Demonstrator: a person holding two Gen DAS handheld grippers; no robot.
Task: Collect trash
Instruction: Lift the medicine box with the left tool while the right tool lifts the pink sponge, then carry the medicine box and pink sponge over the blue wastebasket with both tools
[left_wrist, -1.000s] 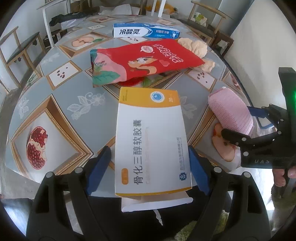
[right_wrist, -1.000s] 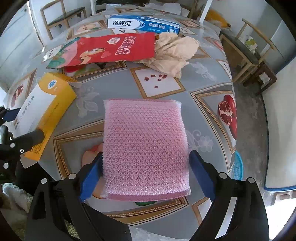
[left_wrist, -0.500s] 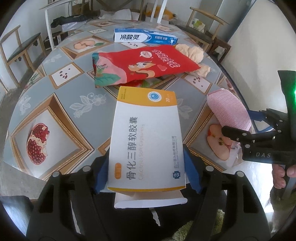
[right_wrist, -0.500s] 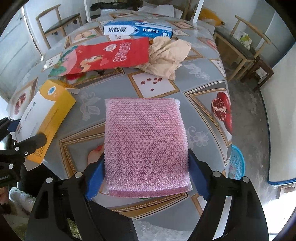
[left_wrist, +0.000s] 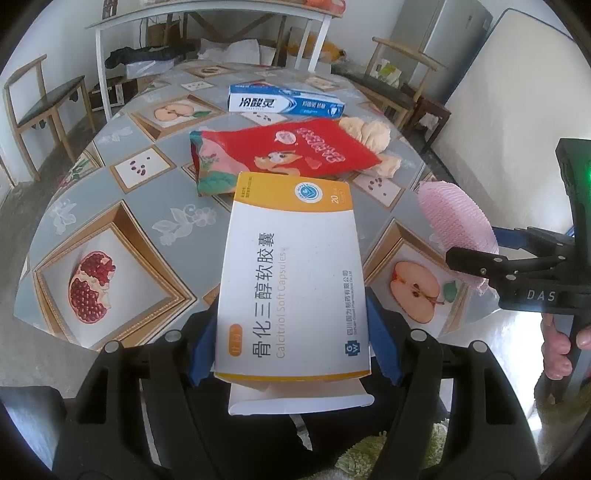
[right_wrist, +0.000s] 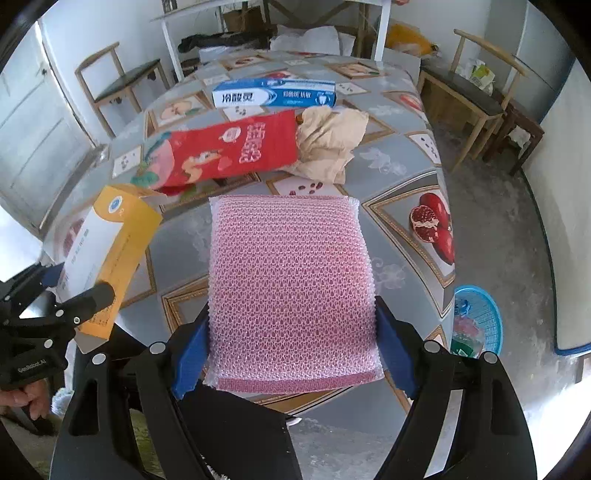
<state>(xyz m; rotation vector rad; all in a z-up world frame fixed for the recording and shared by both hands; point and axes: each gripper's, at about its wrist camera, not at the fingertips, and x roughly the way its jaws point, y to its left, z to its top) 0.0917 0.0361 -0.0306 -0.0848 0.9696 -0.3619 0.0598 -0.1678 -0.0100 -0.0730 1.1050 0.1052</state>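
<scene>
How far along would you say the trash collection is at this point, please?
Some trash already lies in the blue basket on the floor. In hand: the left gripper holds the medicine box, the right gripper the pink sponge. Left on the table: toothpaste box, red snack bag, crumpled paper.

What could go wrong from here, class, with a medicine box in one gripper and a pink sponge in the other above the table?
1. The medicine box is clamped only near its bottom end, and its open flap hangs below the left gripper; it might tilt or slip.
2. The pink sponge is soft; the right gripper may lose it.
3. The blue basket sits on the floor past the table edge, so a drop could miss.
</scene>
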